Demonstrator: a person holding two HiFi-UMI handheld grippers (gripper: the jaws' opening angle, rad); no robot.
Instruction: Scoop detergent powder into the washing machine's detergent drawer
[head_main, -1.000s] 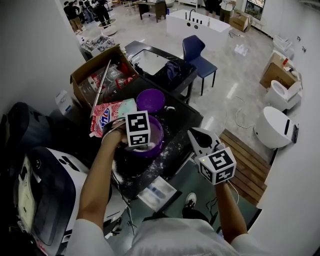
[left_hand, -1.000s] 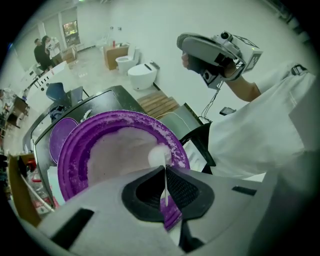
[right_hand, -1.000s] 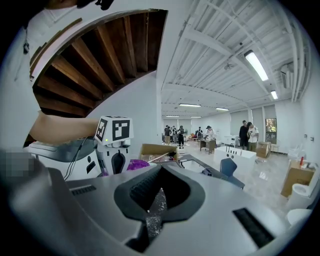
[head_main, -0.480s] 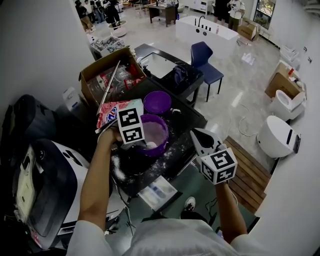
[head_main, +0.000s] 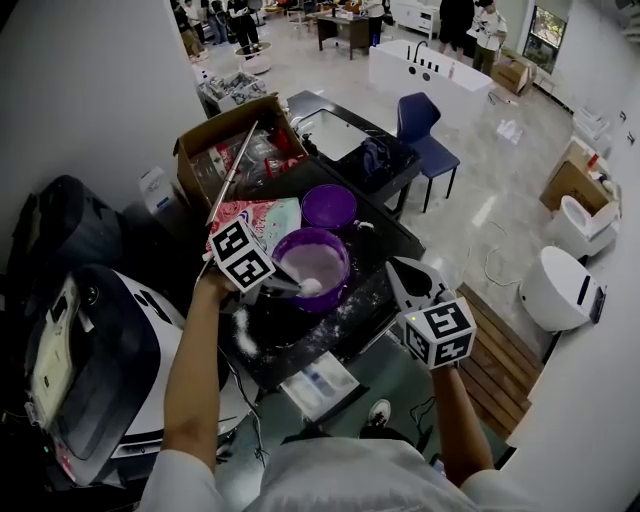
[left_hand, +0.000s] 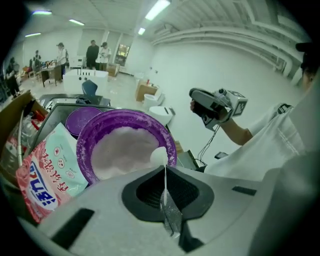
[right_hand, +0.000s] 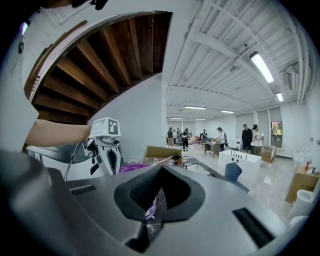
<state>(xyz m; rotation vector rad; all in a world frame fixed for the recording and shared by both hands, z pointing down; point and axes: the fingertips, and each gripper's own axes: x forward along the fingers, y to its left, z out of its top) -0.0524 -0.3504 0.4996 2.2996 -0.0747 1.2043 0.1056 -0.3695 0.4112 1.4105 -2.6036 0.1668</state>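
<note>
Left gripper (head_main: 272, 284) withdrawn leftward off purple bowl (left_hand: 84, 150), clamped on white spoon (left_hand: 159, 156), scoop at rim; right gripper (head_main: 408, 282) jaws together, empty. Advised: lift level, slowly, avoiding spills

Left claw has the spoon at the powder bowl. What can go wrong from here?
1. The left claw pinches the spoon only by its thin handle, so it may twist and dump powder.
2. Powder already lies spilled on the dark tabletop. Lifting past the rim of the purple bowl will likely add more.
</note>
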